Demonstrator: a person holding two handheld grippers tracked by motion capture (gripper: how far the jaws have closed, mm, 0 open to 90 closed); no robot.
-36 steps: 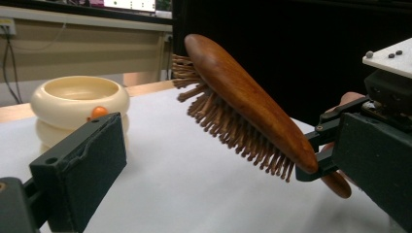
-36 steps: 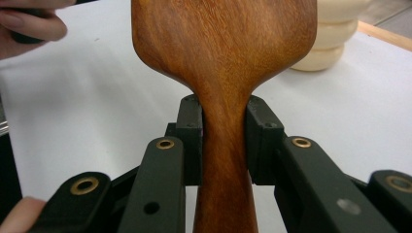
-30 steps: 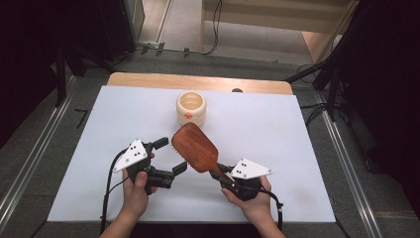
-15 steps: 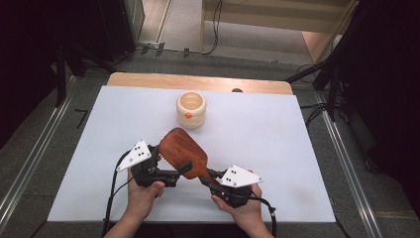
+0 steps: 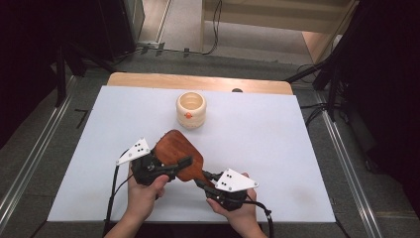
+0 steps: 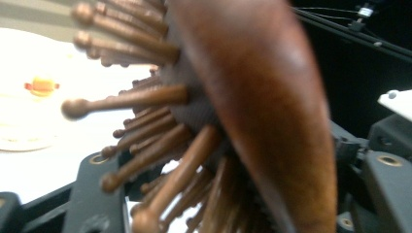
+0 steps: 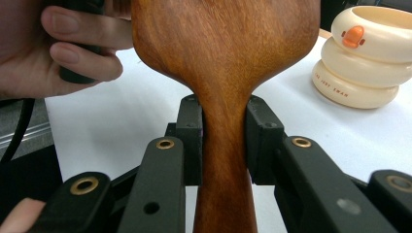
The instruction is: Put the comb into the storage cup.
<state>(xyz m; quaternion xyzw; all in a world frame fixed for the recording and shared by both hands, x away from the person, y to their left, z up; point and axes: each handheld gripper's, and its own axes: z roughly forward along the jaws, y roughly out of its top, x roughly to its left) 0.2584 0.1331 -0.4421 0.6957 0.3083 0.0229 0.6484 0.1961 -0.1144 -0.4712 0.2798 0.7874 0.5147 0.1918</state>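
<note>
A white rectangular worktop (image 5: 277, 144) with a pale wooden far edge stands on grey carpet floor (image 5: 44, 144). Dark curtains (image 5: 391, 74) flank it; black cables (image 5: 213, 29) trail behind.

Both grippers (image 5: 163, 166) (image 5: 210, 181) are black with brass-ringed screw holes, dotted grey triangular plates, seemingly black cables.

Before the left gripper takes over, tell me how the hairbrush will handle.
The hairbrush looks like solid wood, so probably stiff and fairly light. Its back is smooth and rounded, so the left gripper, whose jaws have just been closing around the head, may slip there. The thin pegs could bend or snap if squeezed. The right gripper clamps the narrow handle, probably the firmer hold.
</note>
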